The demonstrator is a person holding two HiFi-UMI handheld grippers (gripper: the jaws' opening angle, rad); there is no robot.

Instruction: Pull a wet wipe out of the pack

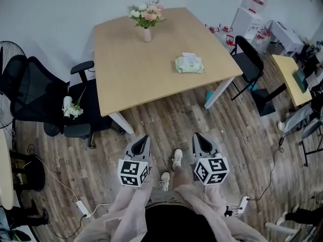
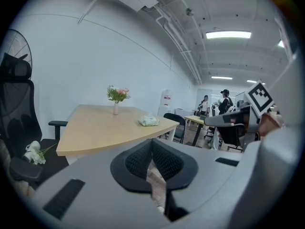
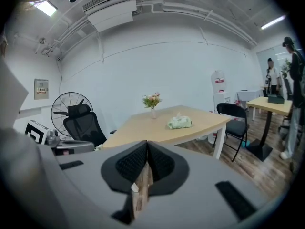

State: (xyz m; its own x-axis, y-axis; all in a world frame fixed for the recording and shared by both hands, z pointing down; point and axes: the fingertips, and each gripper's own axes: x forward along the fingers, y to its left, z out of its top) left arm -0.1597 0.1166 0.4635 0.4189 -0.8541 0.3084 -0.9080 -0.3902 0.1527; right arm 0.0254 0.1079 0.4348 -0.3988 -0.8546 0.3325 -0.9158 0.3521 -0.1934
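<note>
The pale green wet wipe pack [image 1: 190,64] lies on the light wooden table [image 1: 131,69] near its right edge, with a white wipe sticking up from its top. It also shows far ahead as a small pack [image 2: 149,121] in the left gripper view and as a small pack [image 3: 180,123] in the right gripper view. My left gripper [image 1: 144,138] and right gripper [image 1: 198,135] hang side by side over the floor, well short of the table. Both point toward it. Each has its jaws together with nothing between them, as the left gripper [image 2: 151,142] and right gripper [image 3: 147,143] show in their own views.
A vase of flowers [image 1: 146,19] stands at the table's far edge. A black office chair [image 1: 45,100] with a white flower bunch on its seat sits left of the table, a black folding chair [image 1: 248,59] right. Power strips [image 1: 81,207] and cables lie on the wood floor. People stand at the far desks [image 2: 224,101].
</note>
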